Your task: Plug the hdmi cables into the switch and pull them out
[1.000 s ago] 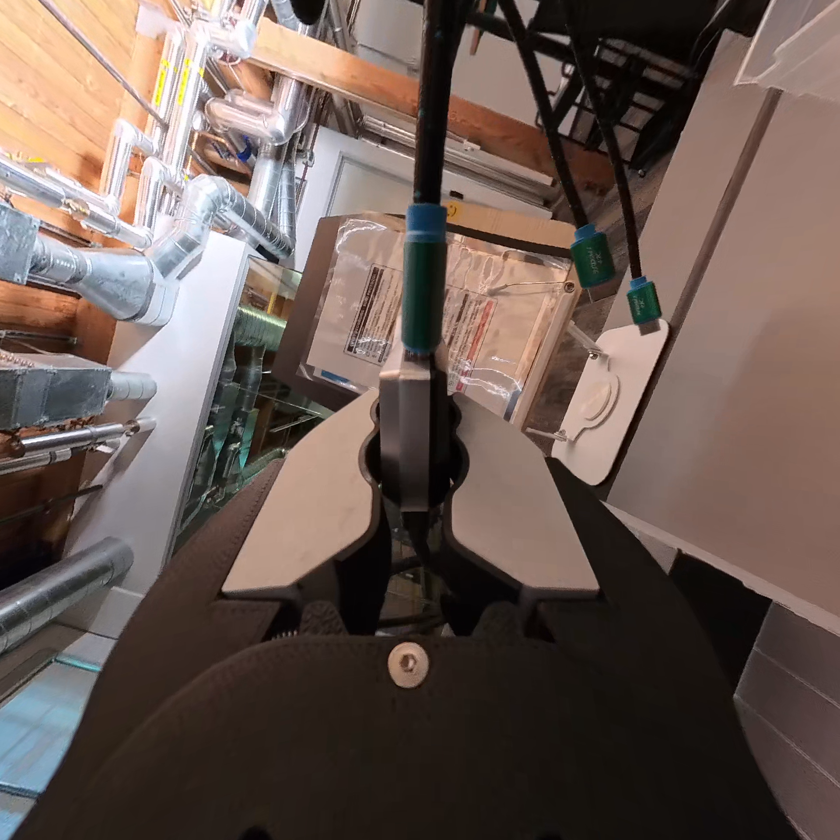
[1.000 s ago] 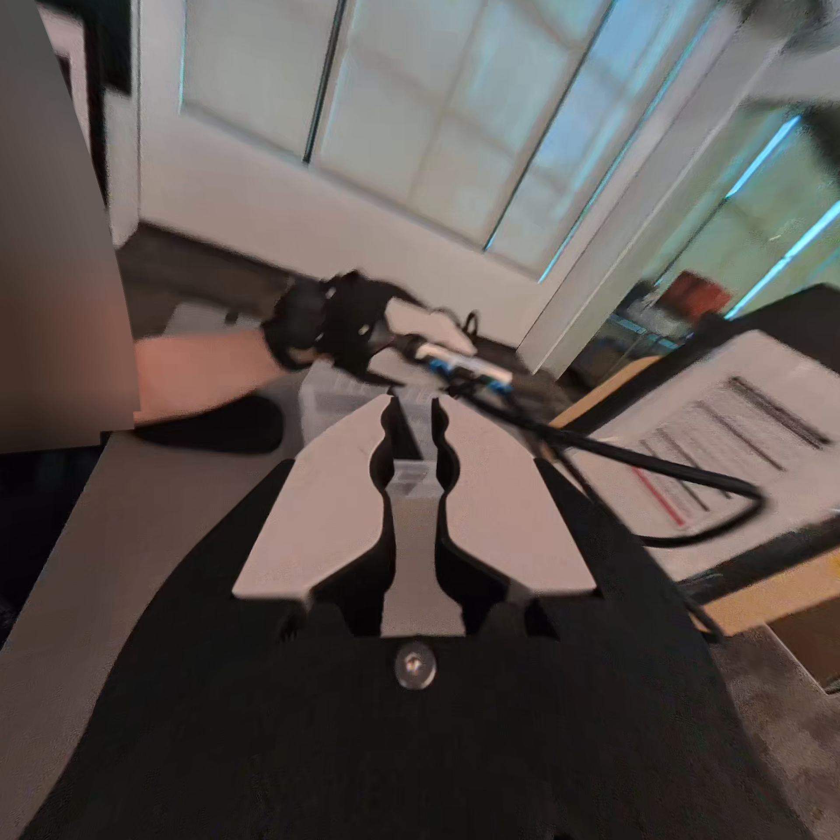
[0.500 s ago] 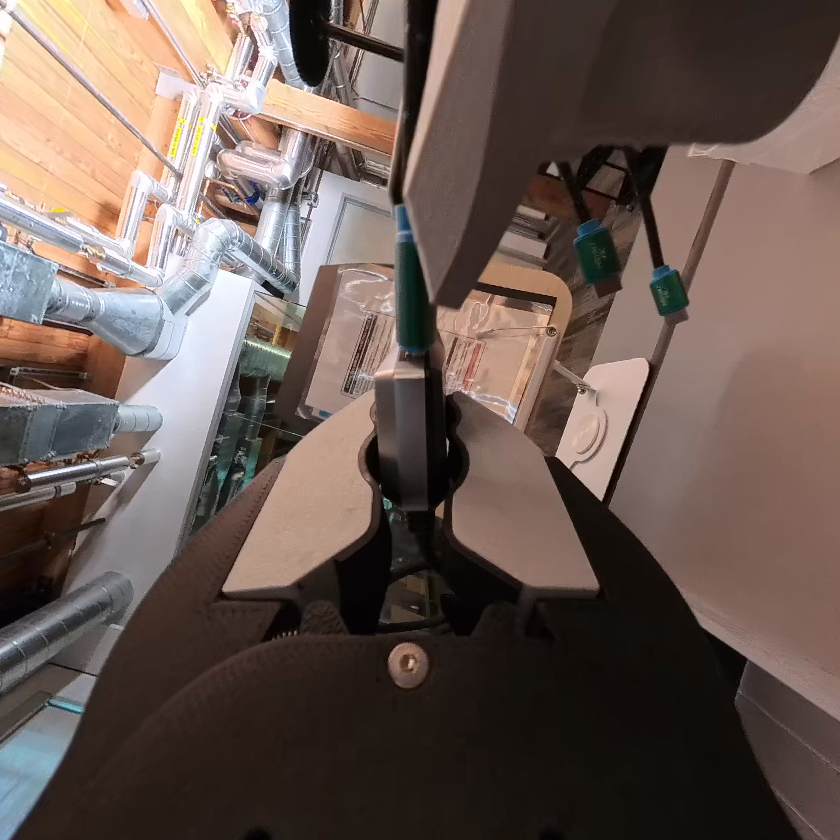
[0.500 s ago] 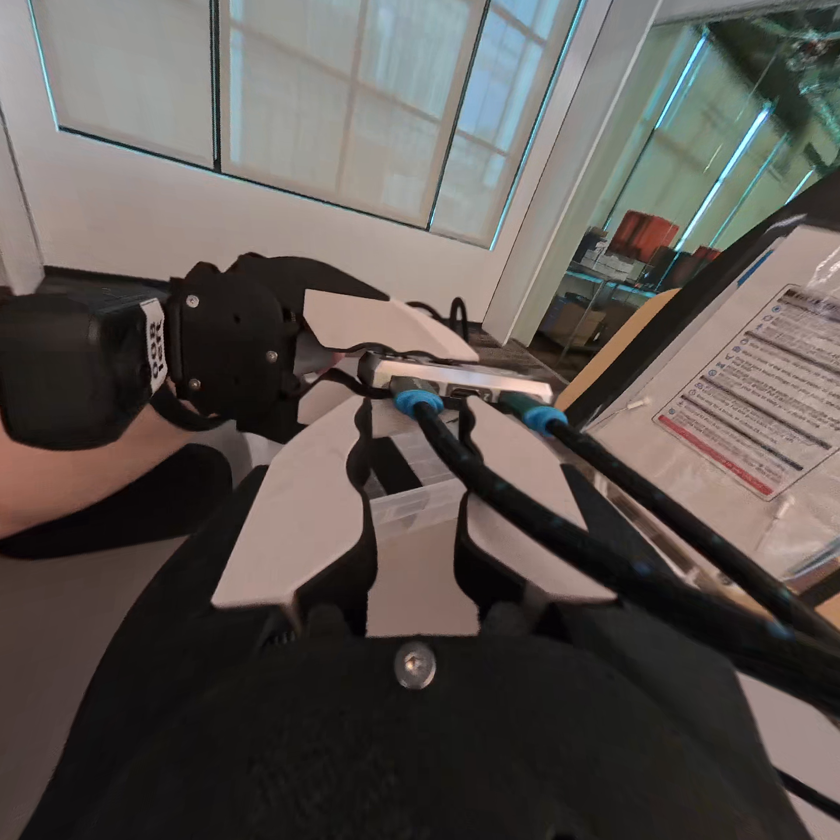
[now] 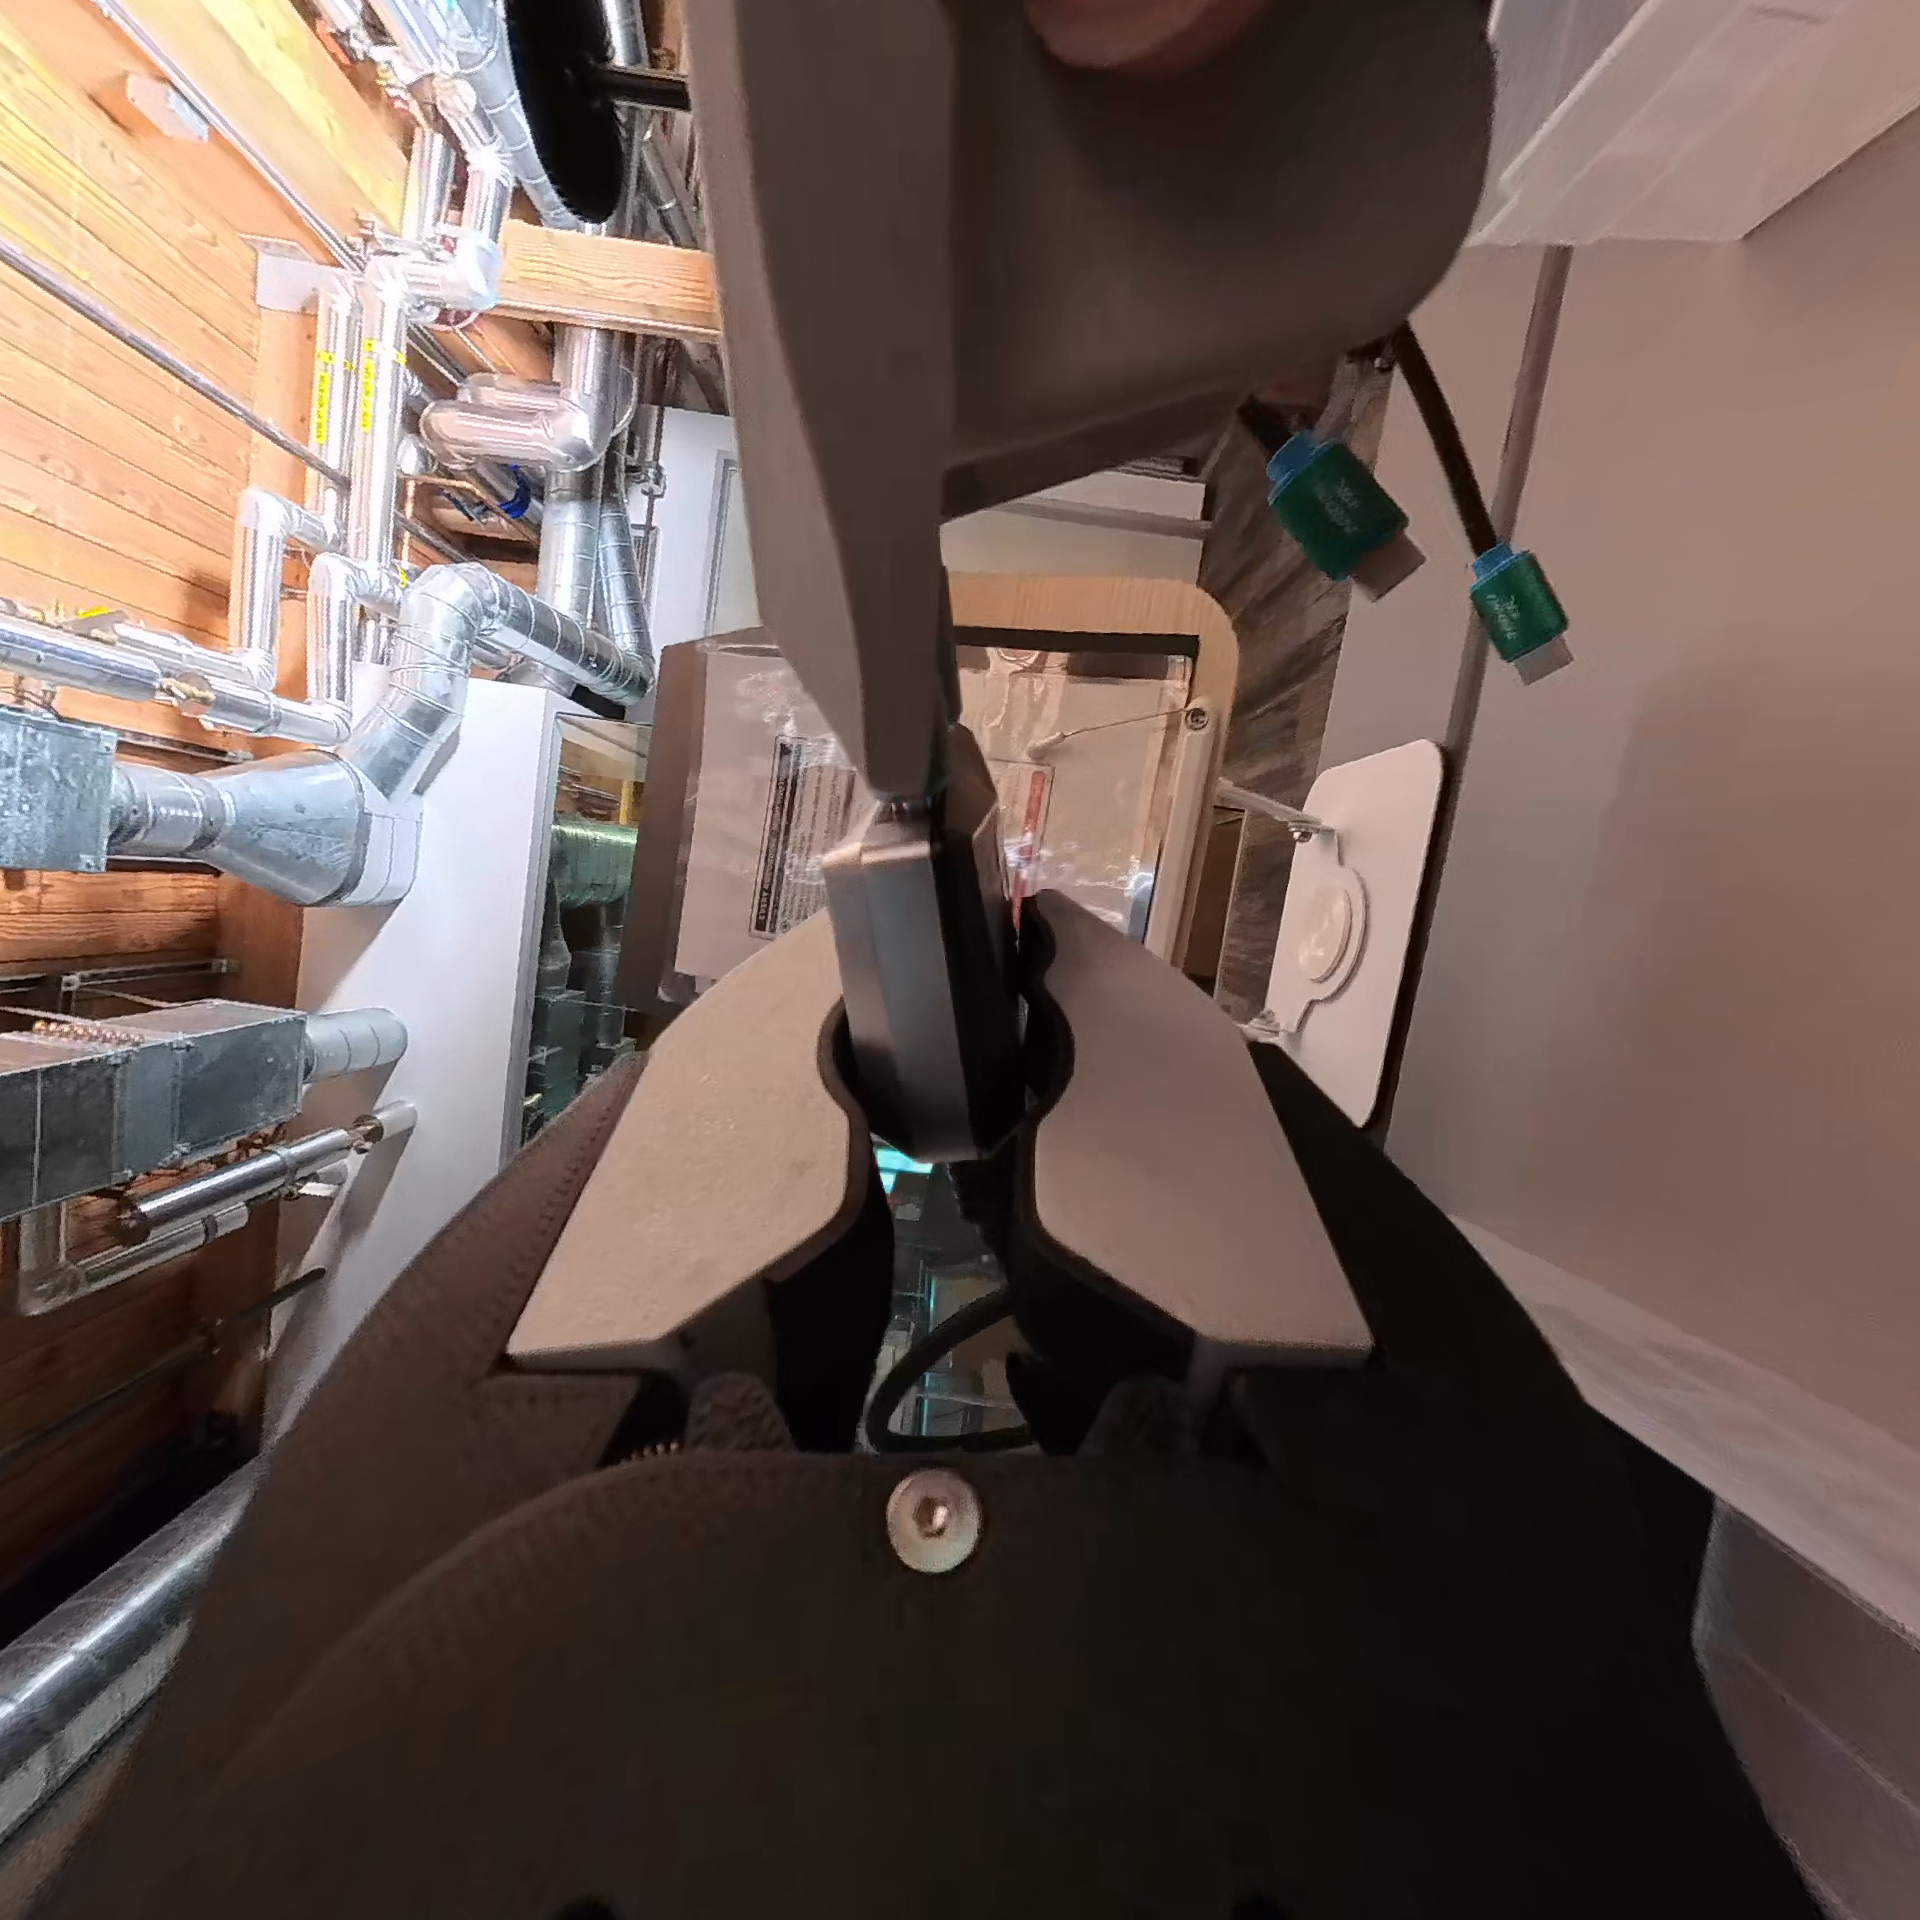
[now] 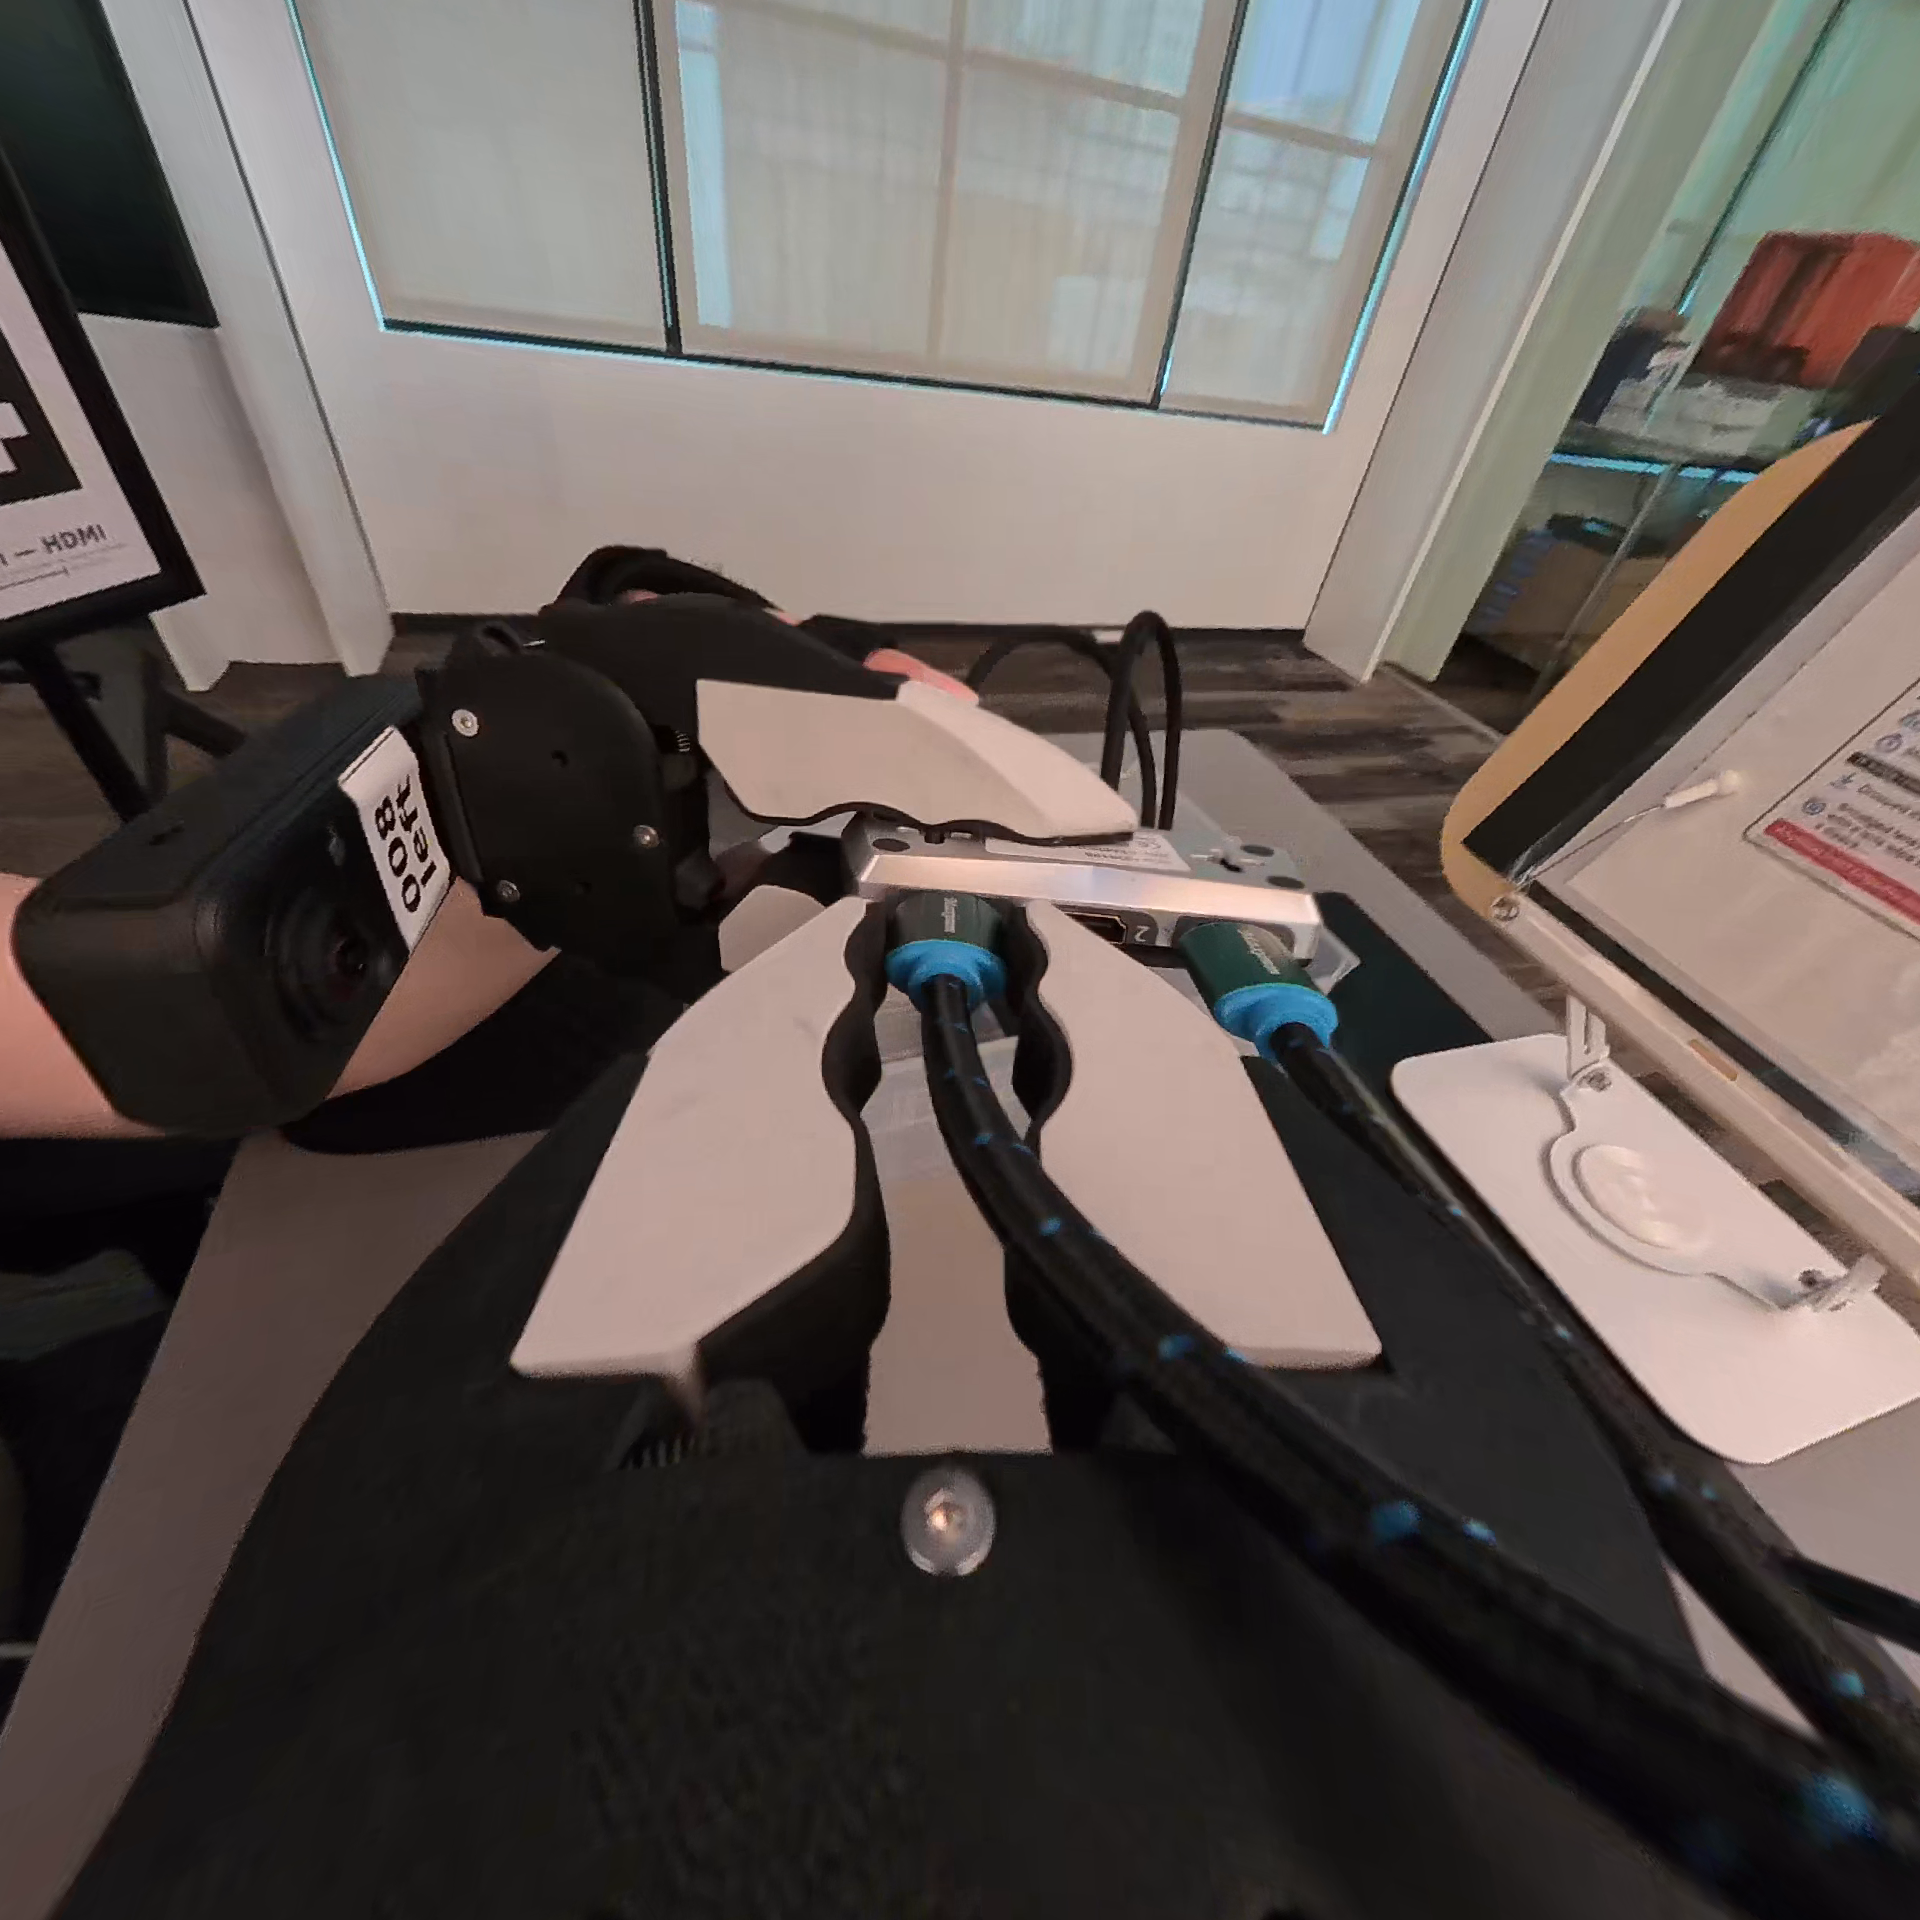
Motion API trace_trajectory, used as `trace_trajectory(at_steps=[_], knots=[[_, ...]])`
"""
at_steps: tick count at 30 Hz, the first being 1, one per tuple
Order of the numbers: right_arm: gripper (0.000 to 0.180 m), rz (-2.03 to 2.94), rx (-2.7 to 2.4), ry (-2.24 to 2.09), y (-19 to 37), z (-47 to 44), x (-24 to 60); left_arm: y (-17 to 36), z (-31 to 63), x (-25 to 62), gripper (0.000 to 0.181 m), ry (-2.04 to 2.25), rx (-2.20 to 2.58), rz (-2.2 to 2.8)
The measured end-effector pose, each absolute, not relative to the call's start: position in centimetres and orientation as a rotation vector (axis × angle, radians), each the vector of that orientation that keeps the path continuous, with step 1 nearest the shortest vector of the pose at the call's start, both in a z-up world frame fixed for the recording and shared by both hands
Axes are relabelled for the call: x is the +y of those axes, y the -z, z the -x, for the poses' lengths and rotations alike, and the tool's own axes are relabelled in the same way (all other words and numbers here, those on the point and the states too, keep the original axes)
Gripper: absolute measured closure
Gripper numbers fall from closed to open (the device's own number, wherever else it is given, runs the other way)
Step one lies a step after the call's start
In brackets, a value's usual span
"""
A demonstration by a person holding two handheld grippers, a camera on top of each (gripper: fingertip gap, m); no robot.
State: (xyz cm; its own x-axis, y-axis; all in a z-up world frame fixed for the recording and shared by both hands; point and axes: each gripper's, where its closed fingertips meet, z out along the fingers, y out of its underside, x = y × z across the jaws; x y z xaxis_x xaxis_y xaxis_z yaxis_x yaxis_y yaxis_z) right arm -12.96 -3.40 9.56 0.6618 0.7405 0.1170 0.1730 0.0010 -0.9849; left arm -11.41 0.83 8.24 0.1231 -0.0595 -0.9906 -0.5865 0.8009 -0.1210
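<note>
Since a moment ago the right gripper point(image 6: 951, 961) has come in close, and now its two fingers sit on each side of the left plug point(image 6: 940, 928), around it but with small gaps (not squeezing yet, as far as I can see). The left gripper point(image 6: 914, 821) is pinching the silver switch point(image 6: 1081, 902) flat by its near end, with the switch at about 12 o'clock from the right gripper. A second plug point(image 6: 1242, 961) is in the switch too, at about 3 o'clock from the first, with an empty port between them. In the left wrist view two more plugs point(image 5: 1335, 514) hang loose at about 2 o'clock. I think the plugging in is done for these two, and the pulling out is still to do, starting with the left plug.
</note>
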Motion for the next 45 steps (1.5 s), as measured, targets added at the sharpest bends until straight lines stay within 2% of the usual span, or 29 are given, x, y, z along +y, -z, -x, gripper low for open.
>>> trace_trajectory(at_steps=[1, 10, 17, 24, 27, 30, 37, 45], knots=[[0.157, 1.552, -0.801, -0.536, -9.3, 12.8, -3.5, -8.0, 11.2, 0.8, 0.158, -0.413, 1.424, 0.563], [0.156, 1.618, -0.751, -0.609, -8.5, 12.5, -2.7, -7.4, 11.1, 1.6, 0.158, -0.426, 1.446, 0.584], [0.157, 1.546, -0.712, -0.427, -9.7, 13.0, -2.4, -8.5, 11.6, 2.0, 0.158, -0.376, 1.384, 0.637], [0.157, 1.572, -0.710, -0.592, -9.9, 12.8, -3.2, -8.9, 11.5, 1.3, 0.157, -0.355, 1.388, 0.606], [0.156, 1.475, -0.593, -0.624, -13.5, 9.5, -4.5, -9.1, 14.6, 5.5, 0.158, -0.483, 1.346, 0.739], [0.157, 1.437, -0.541, -0.493, -16.3, 4.1, -6.7, -10.5, 18.2, 7.6, 0.159, -0.365, 1.288, 0.840], [0.158, 1.842, -0.625, -0.390, -10.8, -4.4, -12.6, -13.4, 19.6, 6.2, 0.158, -0.216, 1.183, 0.864], [0.157, 1.907, -0.709, -0.643, -5.3, -8.4, -16.9, -13.2, 19.0, 5.7, 0.159, -0.197, 1.204, 0.856]])
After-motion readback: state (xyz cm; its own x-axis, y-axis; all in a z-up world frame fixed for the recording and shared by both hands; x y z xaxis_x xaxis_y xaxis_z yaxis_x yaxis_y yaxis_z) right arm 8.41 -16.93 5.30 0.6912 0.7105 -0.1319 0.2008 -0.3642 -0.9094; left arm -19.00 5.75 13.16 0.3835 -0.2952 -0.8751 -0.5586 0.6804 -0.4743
